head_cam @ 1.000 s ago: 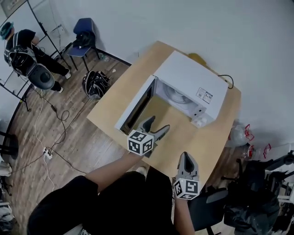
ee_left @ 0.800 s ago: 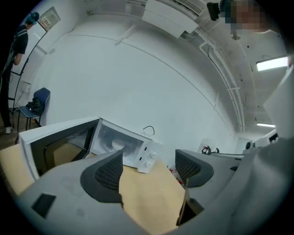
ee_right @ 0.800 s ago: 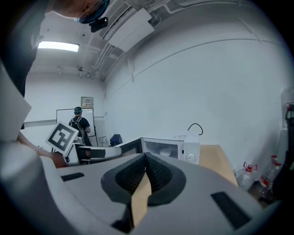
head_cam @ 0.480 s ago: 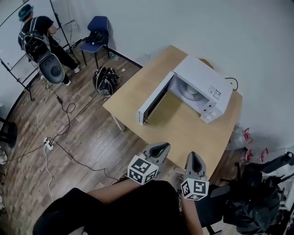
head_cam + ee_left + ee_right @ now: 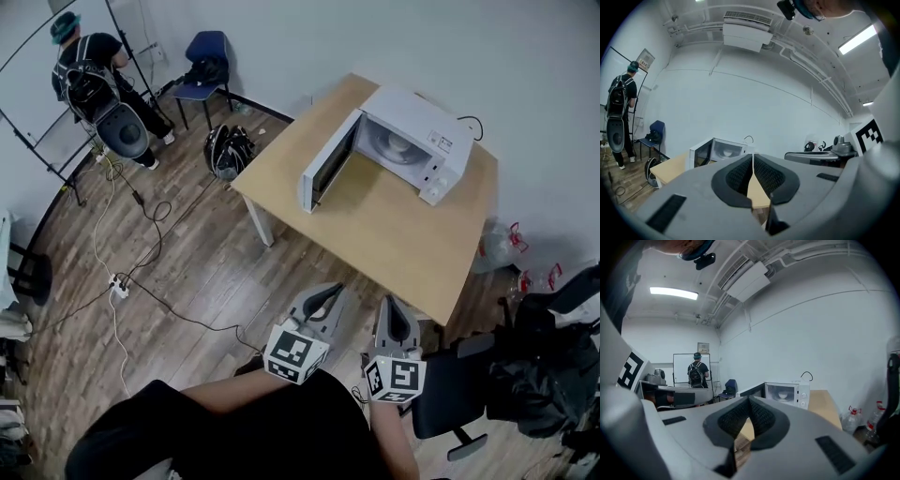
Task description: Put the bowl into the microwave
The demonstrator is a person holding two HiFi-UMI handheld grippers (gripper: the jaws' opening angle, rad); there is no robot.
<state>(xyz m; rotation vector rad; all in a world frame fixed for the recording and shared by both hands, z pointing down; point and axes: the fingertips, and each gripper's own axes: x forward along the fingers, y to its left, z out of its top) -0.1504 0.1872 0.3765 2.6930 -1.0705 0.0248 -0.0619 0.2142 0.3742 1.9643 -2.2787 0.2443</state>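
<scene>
The white microwave [image 5: 422, 117] stands at the far end of the wooden table [image 5: 403, 234], its door [image 5: 328, 173] swung open to the left. A white bowl [image 5: 783, 394] sits inside the cavity, also seen in the left gripper view [image 5: 728, 152]. Both grippers hover over the floor, short of the table's near edge and far from the microwave. My left gripper [image 5: 328, 292] is shut with nothing between its pads [image 5: 740, 176]. My right gripper [image 5: 396, 305] beside it also has its pads together and holds nothing.
A person with a backpack [image 5: 94, 75] stands at a whiteboard at the far left. A blue chair [image 5: 202, 61] and a black bag [image 5: 230, 150] sit left of the table. Cables [image 5: 122, 281] cross the wooden floor. A black office chair [image 5: 459, 394] stands at my right.
Both grippers have pulled back from over the table to above the floor, and the table now lies farther off. The left jaws, open a second ago, have closed empty.
</scene>
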